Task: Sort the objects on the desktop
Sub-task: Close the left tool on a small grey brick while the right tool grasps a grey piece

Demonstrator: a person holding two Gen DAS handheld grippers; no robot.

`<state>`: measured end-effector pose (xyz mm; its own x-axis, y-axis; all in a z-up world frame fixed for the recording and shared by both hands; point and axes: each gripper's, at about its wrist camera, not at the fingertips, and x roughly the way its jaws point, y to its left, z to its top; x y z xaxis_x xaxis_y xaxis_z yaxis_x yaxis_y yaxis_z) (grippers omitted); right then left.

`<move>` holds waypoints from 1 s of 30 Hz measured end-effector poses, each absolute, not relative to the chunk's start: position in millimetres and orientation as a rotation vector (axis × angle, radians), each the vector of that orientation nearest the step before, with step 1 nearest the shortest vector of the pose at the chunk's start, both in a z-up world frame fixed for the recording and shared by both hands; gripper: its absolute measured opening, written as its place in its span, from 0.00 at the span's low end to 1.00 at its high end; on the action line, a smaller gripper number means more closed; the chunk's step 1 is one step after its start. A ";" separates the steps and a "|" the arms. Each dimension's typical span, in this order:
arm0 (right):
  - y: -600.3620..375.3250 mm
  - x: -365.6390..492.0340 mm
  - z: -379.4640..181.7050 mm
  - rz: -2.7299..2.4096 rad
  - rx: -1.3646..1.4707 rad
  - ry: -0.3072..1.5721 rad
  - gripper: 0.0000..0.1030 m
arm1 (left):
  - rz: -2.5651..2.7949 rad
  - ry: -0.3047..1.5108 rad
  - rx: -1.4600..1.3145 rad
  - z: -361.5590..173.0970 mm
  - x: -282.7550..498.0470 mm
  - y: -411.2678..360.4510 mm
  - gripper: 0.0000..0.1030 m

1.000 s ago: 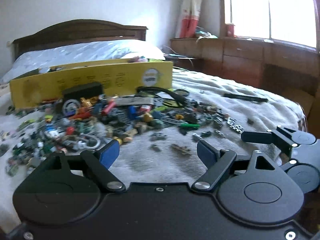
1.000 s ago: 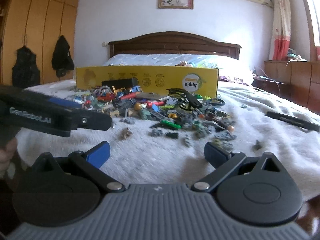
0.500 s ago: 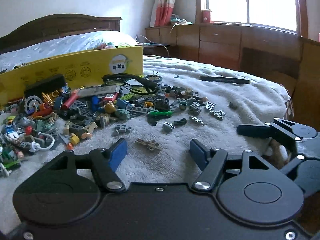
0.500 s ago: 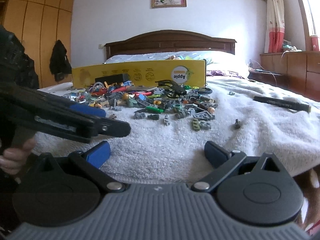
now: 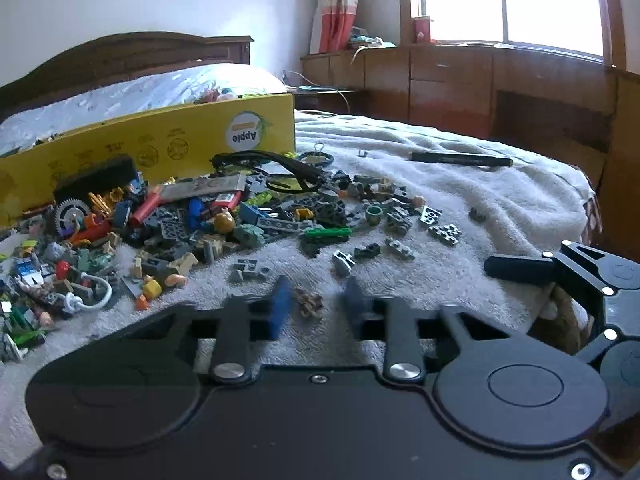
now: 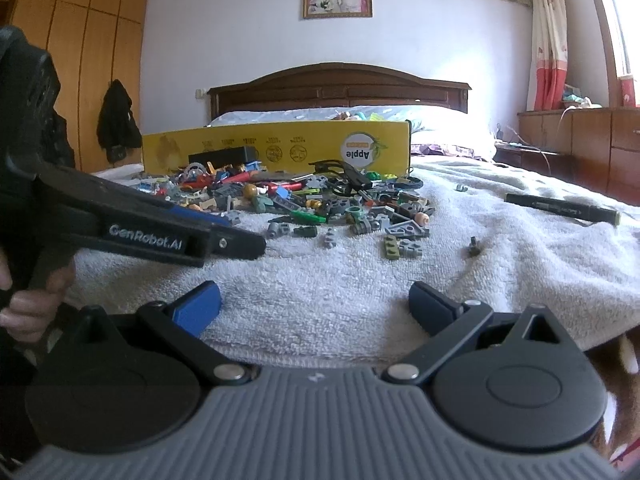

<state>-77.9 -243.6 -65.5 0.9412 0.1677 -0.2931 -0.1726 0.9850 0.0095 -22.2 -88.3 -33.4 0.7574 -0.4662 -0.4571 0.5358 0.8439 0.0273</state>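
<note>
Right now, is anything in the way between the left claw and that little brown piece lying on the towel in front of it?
Nothing visible blocks it. The small brown piece lies alone on the white towel, right between the blue pads of the left claw, whose jaws are closing around it. The nearest grey brick sits further out, clear of both pads.

A small brown toy piece [image 5: 309, 303] is lying on the white blanket [image 5: 460, 184], near the heap of toy bricks [image 5: 208, 220].

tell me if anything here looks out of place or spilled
Yes: a heap of small toy bricks and parts lies spilled across the white blanket before the yellow box, whose "Apple" label reads upside down. A black marker lies alone, apart from the heap.
</note>
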 end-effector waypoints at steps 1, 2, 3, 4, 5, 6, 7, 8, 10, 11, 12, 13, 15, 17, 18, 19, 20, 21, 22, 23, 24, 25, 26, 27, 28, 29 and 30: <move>-243.1 -77.8 -66.0 0.170 -0.022 0.299 1.00 | -0.544 0.458 0.153 -32.3 -21.1 -88.0 0.13; -242.5 -77.7 -66.2 0.168 -0.027 0.299 1.00 | -0.545 0.462 0.144 -31.2 -20.0 -86.8 0.12; -242.1 -77.3 -66.4 0.166 -0.030 0.298 1.00 | -0.549 0.463 0.134 -29.9 -20.2 -84.7 0.12; -241.8 -77.5 -66.6 0.166 -0.032 0.296 1.00 | -0.548 0.460 0.130 -29.0 -20.5 -83.5 0.12; -241.8 -77.9 -66.8 0.167 -0.033 0.294 1.00 | -0.546 0.456 0.128 -28.3 -21.1 -82.2 0.12; -242.0 -78.1 -66.6 0.169 -0.032 0.293 1.00 | -0.544 0.454 0.124 -28.4 -21.6 -80.9 0.12; -242.6 -77.8 -65.6 0.174 -0.028 0.291 1.00 | -0.545 0.458 0.118 -29.4 -21.5 -79.6 0.12; -243.6 -78.3 -64.1 0.178 -0.022 0.288 1.00 | -0.549 0.462 0.116 -30.9 -21.5 -78.9 0.14; -246.5 -80.1 -59.3 0.185 -0.006 0.275 1.00 | -0.542 0.459 0.115 -33.8 -23.2 -78.2 0.15; -247.8 -81.4 -56.9 0.182 0.000 0.264 0.97 | -0.543 0.457 0.111 -33.8 -24.4 -77.4 0.17; -248.6 -82.5 -54.3 0.174 0.004 0.254 0.88 | -0.543 0.456 0.105 -33.8 -26.0 -76.2 0.18; -249.1 -82.7 -52.3 0.167 0.004 0.249 0.84 | -0.543 0.455 0.100 -33.6 -27.5 -74.8 0.22; -250.1 -81.7 -48.5 0.154 0.006 0.241 0.70 | -0.535 0.452 0.093 -33.9 -30.6 -71.7 0.27; -250.9 -78.5 -46.4 0.161 0.017 0.246 0.56 | -0.529 0.447 0.096 -35.5 -32.4 -70.7 0.29; -251.6 -75.0 -45.6 0.167 0.027 0.256 0.49 | -0.528 0.446 0.104 -36.5 -32.6 -71.4 0.29; -251.9 -71.9 -45.0 0.168 0.035 0.263 0.46 | -0.526 0.444 0.109 -36.8 -32.9 -71.6 0.29; -252.1 -68.7 -44.6 0.163 0.042 0.269 0.43 | -0.525 0.444 0.111 -36.8 -32.9 -71.9 0.29; -252.6 -64.9 -43.6 0.160 0.050 0.272 0.40 | -0.527 0.446 0.110 -36.6 -32.6 -71.9 0.28; -253.0 -61.2 -43.2 0.160 0.056 0.276 0.38 | -0.531 0.449 0.106 -36.4 -32.2 -71.4 0.25; -253.0 -57.9 -42.7 0.160 0.061 0.279 0.36 | -0.535 0.451 0.100 -36.5 -32.3 -71.0 0.23; -253.2 -54.5 -42.2 0.159 0.066 0.280 0.34 | -0.535 0.451 0.095 -36.8 -32.6 -70.6 0.23; -252.4 -50.6 -42.2 0.159 0.068 0.286 0.33 | -0.534 0.450 0.093 -37.2 -32.8 -70.6 0.23; -251.9 -47.6 -42.8 0.160 0.067 0.292 0.32 | -0.532 0.447 0.094 -37.7 -33.4 -71.0 0.23; -251.2 -44.5 -43.3 0.157 0.063 0.296 0.31 | -0.532 0.445 0.097 -38.3 -33.9 -71.5 0.23; -250.5 -42.5 -44.3 0.155 0.059 0.299 0.30 | -0.534 0.443 0.102 -38.7 -34.2 -72.2 0.23; -250.2 -39.8 -45.5 0.155 0.057 0.302 0.29 | -0.533 0.440 0.105 -39.0 -34.5 -72.8 0.23; -250.0 -37.0 -47.2 0.155 0.058 0.307 0.28 | -0.532 0.438 0.105 -39.3 -34.6 -73.3 0.23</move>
